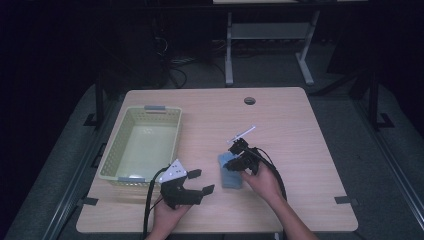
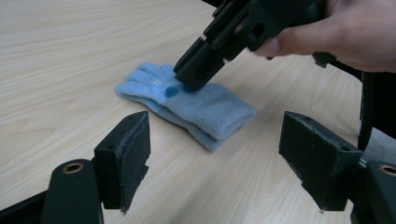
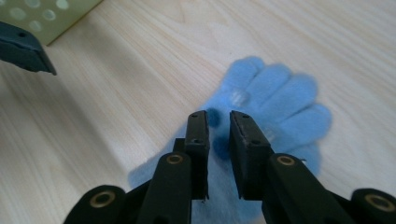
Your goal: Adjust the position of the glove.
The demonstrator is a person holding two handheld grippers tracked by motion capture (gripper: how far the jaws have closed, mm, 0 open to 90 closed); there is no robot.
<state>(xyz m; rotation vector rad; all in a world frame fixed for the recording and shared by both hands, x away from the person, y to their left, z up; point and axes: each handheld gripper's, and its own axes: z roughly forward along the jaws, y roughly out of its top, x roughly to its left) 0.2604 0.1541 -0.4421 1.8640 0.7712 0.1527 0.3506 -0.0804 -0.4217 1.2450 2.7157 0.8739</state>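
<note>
While the left gripper point(image 1: 201, 182) gapes, the right gripper point(image 3: 218, 122) pinches the blue glove point(image 3: 271, 112).

A pale yellow-green plastic basket point(image 1: 142, 145) sits on the left part of the wooden table point(image 1: 300, 145). There's a small round hole point(image 1: 249, 100) in the tabletop, well right of the basket, near the far edge.

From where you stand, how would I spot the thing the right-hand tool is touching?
On the wooden table, look right of the pale yellow basket. The right gripper points down onto a fluffy light-blue glove lying flat. It is the only soft, blue thing there, with darker blue dots on its fingers.
</note>
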